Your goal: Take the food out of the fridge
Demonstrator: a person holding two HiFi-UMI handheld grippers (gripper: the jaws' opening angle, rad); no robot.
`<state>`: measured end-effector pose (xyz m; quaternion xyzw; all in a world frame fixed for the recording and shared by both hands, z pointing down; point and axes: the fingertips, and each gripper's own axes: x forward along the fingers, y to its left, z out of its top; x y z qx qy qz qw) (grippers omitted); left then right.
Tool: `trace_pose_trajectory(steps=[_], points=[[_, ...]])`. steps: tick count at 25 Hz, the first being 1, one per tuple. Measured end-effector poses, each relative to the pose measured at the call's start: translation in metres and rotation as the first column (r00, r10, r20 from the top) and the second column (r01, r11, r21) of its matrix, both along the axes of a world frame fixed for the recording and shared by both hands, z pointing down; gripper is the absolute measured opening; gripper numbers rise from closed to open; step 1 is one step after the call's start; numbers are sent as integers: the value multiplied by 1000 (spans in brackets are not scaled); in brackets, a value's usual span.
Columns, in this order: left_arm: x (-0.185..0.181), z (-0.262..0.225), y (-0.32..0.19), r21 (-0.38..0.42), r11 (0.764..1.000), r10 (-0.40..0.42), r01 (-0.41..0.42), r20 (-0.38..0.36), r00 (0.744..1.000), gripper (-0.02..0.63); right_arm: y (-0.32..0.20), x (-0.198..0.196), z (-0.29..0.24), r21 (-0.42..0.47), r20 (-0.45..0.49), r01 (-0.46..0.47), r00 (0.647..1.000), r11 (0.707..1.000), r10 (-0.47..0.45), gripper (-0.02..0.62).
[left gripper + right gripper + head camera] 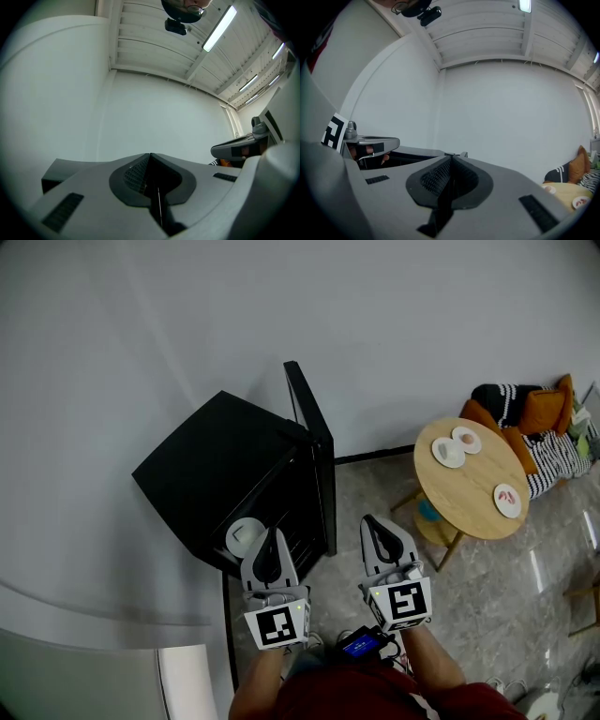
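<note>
The black mini fridge stands against the white wall with its door swung open. Inside, on a shelf near the front, sits a white dish; whether food lies on it I cannot tell. My left gripper hovers right at the fridge opening, beside the dish, its jaws shut with nothing between them. My right gripper is held in front of the open door's edge, also shut and empty. Both point roughly level at the wall.
A round wooden table stands to the right with three plates on it. Behind it is a sofa with orange and striped cushions. The floor is grey marble tile.
</note>
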<state>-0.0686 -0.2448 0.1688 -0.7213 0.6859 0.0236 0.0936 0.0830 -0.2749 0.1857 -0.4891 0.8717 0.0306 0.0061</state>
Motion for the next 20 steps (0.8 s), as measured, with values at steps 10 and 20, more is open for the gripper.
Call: trace_pose_trajectory(steps=[10,20], points=[[-9,7,-6,-11,1000,12,-12,-5,1000,14,-6,-13,9,-22,-8,2,1000,1000,-2,23],[-14,24,-10,-45,999,13,-15,-25,1000,14,-9,-22,24,-56,-29,14,999,998,-16,23]])
